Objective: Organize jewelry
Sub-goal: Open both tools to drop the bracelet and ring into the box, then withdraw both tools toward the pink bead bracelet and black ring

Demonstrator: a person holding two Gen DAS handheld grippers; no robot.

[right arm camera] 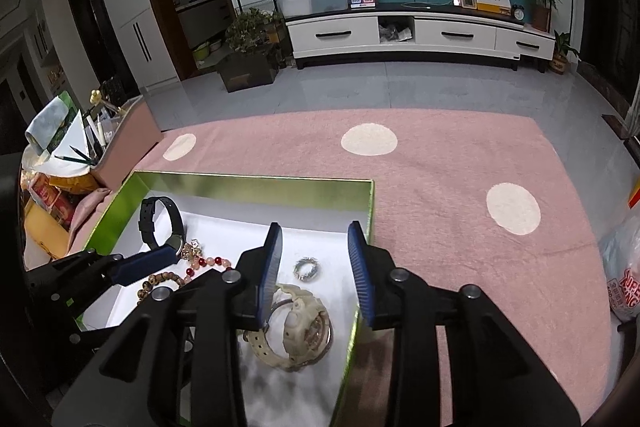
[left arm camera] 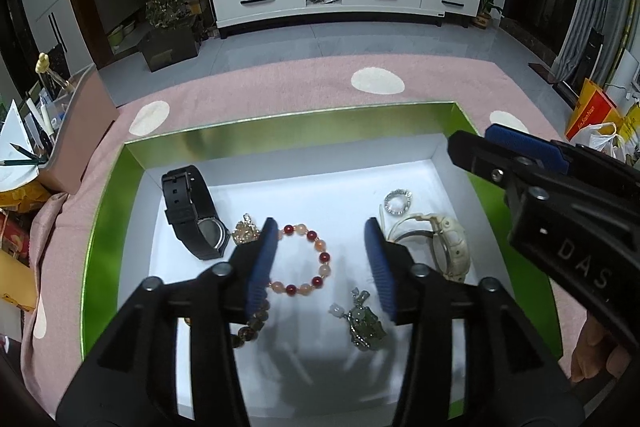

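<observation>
The green box (left arm camera: pixel 104 211) with a white floor lies on the pink rug (left arm camera: pixel 280 87), and all the jewelry is inside it. The left gripper (left arm camera: pixel 322 259) hangs over the middle of the box with its jaws about half open and nothing between the pads. The red and orange bead bracelet (left arm camera: pixel 304 259) lies flat just under it and a little to its left, so one blue pad covers the left edge of the ring. The green pendant (left arm camera: pixel 362 323) lies nearer, below the right pad. The black watch (left arm camera: pixel 192 211) is at the far left. The right gripper (right arm camera: pixel 316 267) is also part open and empty, above the right wall of the box. The cream watch (right arm camera: pixel 296 327) lies under its left pad, with the small silver ring (right arm camera: pixel 306 268) just beyond. The left hand seems nearer to the bracelet and the right one to the cream watch.
</observation>
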